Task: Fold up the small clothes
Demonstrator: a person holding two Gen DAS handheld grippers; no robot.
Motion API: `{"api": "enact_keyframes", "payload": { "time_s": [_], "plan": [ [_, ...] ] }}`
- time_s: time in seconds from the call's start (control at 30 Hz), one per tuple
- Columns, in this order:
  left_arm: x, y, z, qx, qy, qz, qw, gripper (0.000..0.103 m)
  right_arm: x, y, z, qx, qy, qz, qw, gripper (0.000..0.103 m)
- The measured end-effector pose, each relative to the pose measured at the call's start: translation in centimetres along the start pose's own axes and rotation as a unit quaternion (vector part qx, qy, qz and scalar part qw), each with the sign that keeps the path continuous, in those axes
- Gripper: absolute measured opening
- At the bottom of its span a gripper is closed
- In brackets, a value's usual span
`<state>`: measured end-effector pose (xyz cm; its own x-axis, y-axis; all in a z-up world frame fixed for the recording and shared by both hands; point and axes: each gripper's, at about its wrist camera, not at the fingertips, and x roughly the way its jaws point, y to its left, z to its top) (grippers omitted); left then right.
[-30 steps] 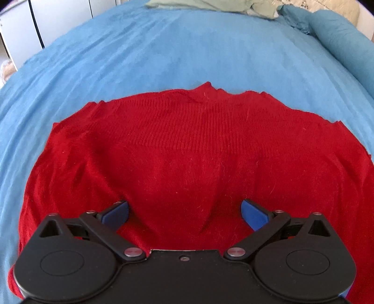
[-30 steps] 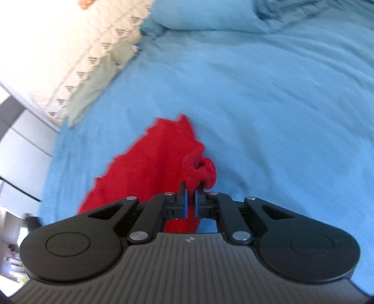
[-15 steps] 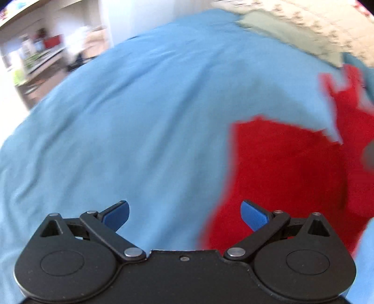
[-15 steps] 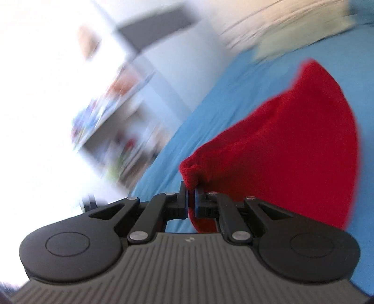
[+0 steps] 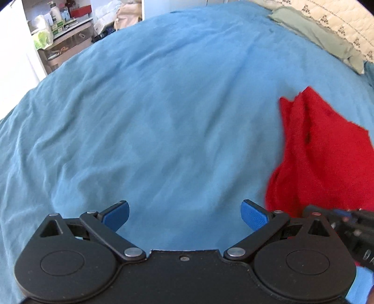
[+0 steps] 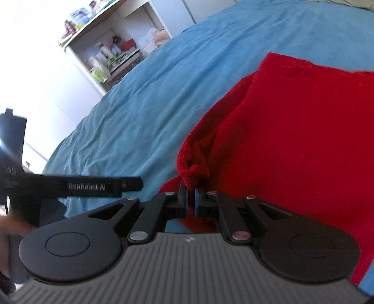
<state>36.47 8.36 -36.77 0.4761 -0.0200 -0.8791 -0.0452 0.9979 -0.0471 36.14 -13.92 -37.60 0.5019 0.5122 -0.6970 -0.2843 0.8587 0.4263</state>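
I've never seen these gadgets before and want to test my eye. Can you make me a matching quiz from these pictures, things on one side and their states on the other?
Things:
1. left claw
2. right claw
3. sweater
4. bedspread

States:
A. blue, covering the bed
B. wide open, holding nothing
C. pinching a fold of cloth
D. red, lying doubled over on the bed

Pairs: 1-B, 2-C, 3-D, 4-A

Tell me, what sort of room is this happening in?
Most likely a bedroom. The red knit garment lies on a wide bed with a blue cover, a quilted bedspread sits at the far end, and an open shelf unit holds bottles and household clutter.
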Motion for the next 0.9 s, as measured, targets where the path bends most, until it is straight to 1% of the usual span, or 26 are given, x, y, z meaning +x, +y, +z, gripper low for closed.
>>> {"api": "enact_keyframes", "payload": {
  "time_s": [0.07,0.1,0.13,0.17,0.23,0.3,0.37,0.4,0.43,0.5,0.57,0.7,0.77,0.8,0.83,0.87,0.9],
  "plan": [
    [-0.7,-0.6,0.8,0.001,-0.008,-0.005,1.0000,0.103,-0.5,0.4,-0.2,-0.016,0.002,-0.004,1.000,0.039],
    [-1.1,-0.9,1.2,0.001,-0.011,-0.011,0.9999,0.103,-1.1,0.8,-0.4,-0.021,0.001,-0.001,1.000,0.053],
    [-1.6,-1.1,1.5,0.002,-0.015,-0.022,0.9996,0.103,-2.0,1.0,-0.6,-0.027,-0.007,-0.003,1.000,0.064],
    [-1.7,-1.1,1.9,0.004,-0.016,-0.033,0.9993,0.103,-3.2,1.2,-0.8,-0.033,-0.016,-0.014,0.999,0.066],
    [-2.4,-2.1,2.2,0.012,-0.013,-0.065,0.9978,0.103,-5.1,1.1,-1.3,-0.036,-0.030,-0.044,0.998,0.067],
    [-2.3,-3.4,2.4,0.025,0.005,-0.097,0.9949,0.103,-7.2,0.8,-2.1,-0.036,-0.043,-0.090,0.994,0.068],
    [-2.1,-4.6,2.4,0.035,0.015,-0.114,0.9927,0.103,-9.0,0.6,-3.3,-0.039,-0.055,-0.144,0.987,0.072],
    [-1.9,-5.2,2.3,0.041,0.016,-0.120,0.9918,0.102,-9.4,0.5,-4.1,-0.043,-0.057,-0.165,0.984,0.075],
    [-1.5,-5.8,2.3,0.048,0.018,-0.123,0.9911,0.101,-9.7,0.4,-4.8,-0.051,-0.054,-0.181,0.981,0.076],
    [-0.7,-6.5,2.4,0.055,0.025,-0.126,0.9901,0.095,-9.8,0.1,-6.2,-0.059,-0.033,-0.193,0.979,0.076],
    [0.3,-6.5,2.5,0.045,0.038,-0.131,0.9897,0.085,-9.6,-0.3,-7.4,-0.053,-0.021,-0.196,0.979,0.076],
    [1.2,-6.0,2.5,0.010,0.043,-0.137,0.9896,0.077,-9.5,-0.9,-8.8,-0.046,-0.026,-0.232,0.971,0.076],
    [1.5,-6.0,2.6,0.007,0.048,-0.138,0.9892,0.065,-8.8,-1.1,-9.0,-0.048,-0.023,-0.250,0.967,0.074],
    [1.7,-6.1,2.6,0.008,0.052,-0.138,0.9890,0.061,-8.5,-1.3,-9.2,-0.056,-0.017,-0.255,0.965,0.070],
    [2.0,-6.1,2.6,0.009,0.057,-0.141,0.9883,0.051,-8.1,-1.3,-9.3,-0.063,-0.012,-0.261,0.963,0.059],
    [2.0,-6.4,2.4,0.009,0.059,-0.143,0.9879,0.038,-7.7,-1.4,-9.3,-0.069,-0.007,-0.264,0.962,0.052],
    [2.3,-6.4,2.5,0.011,0.061,-0.144,0.9876,0.030,-7.8,-1.7,-9.5,-0.070,-0.006,-0.262,0.963,0.045]
  ]
}}
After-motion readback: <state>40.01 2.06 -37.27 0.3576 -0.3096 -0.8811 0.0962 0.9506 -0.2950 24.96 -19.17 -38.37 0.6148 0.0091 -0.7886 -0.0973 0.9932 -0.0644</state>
